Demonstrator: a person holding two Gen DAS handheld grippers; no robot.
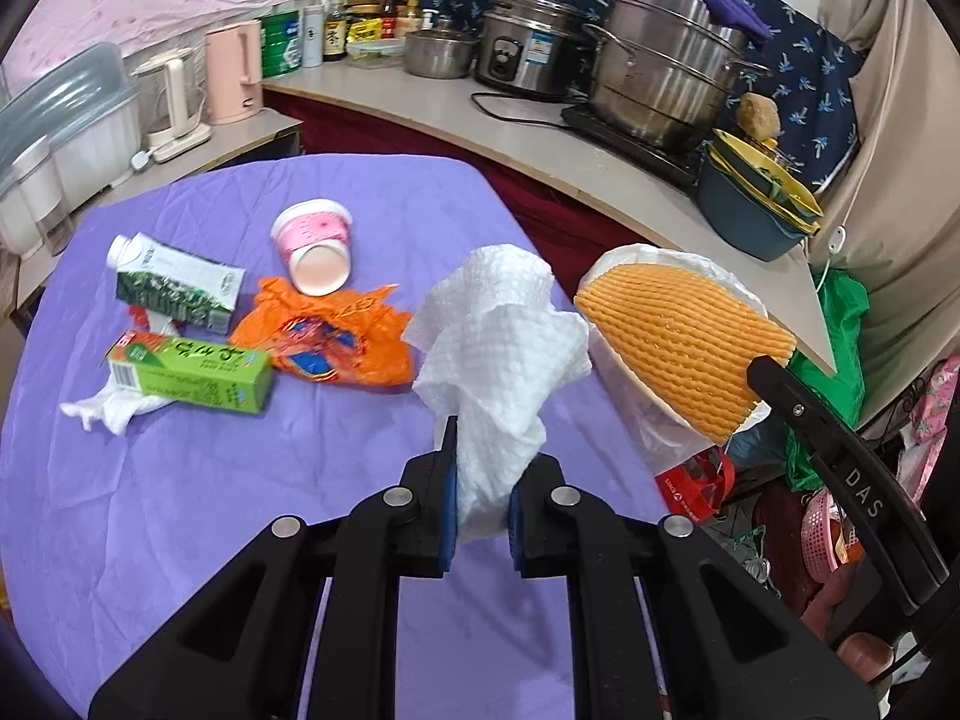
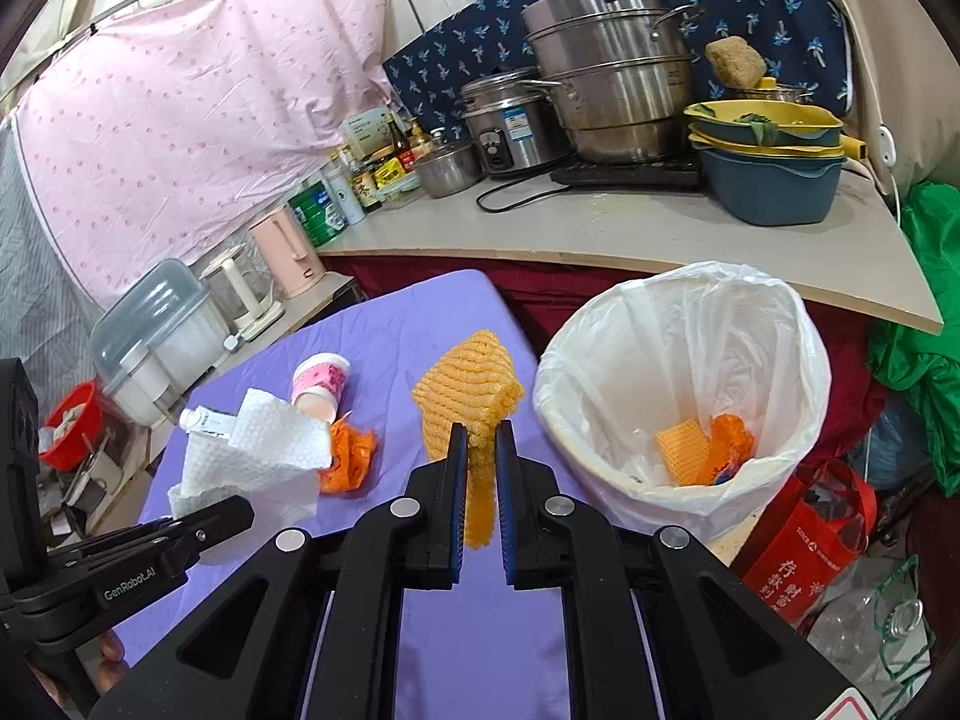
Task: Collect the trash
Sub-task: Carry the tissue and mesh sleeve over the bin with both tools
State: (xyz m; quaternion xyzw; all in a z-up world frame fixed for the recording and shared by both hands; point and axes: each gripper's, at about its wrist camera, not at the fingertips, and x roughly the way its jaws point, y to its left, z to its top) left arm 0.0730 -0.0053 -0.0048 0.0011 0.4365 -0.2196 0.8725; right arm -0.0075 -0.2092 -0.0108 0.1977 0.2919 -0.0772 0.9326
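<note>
the purple bench (image 1: 210, 480) carries a milk carton (image 1: 174, 291), green box (image 1: 192, 375) and pink cup (image 1: 315, 246), all clearest in the left view. only the right view shows inside the lined bin (image 2: 684, 384), beside the bench. left tongs (image 1: 483, 483) grip a paper towel (image 1: 498, 348); right tongs (image 2: 480, 456) grip orange foam netting (image 2: 465, 399).

Crumpled white paper towel (image 1: 498, 360); orange foam net (image 2: 468, 414)

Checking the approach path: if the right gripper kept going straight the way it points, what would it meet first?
Probably only the purple table; the right gripper, shut on the orange foam net, aims left of the lined bin. Depth is unclear.
</note>
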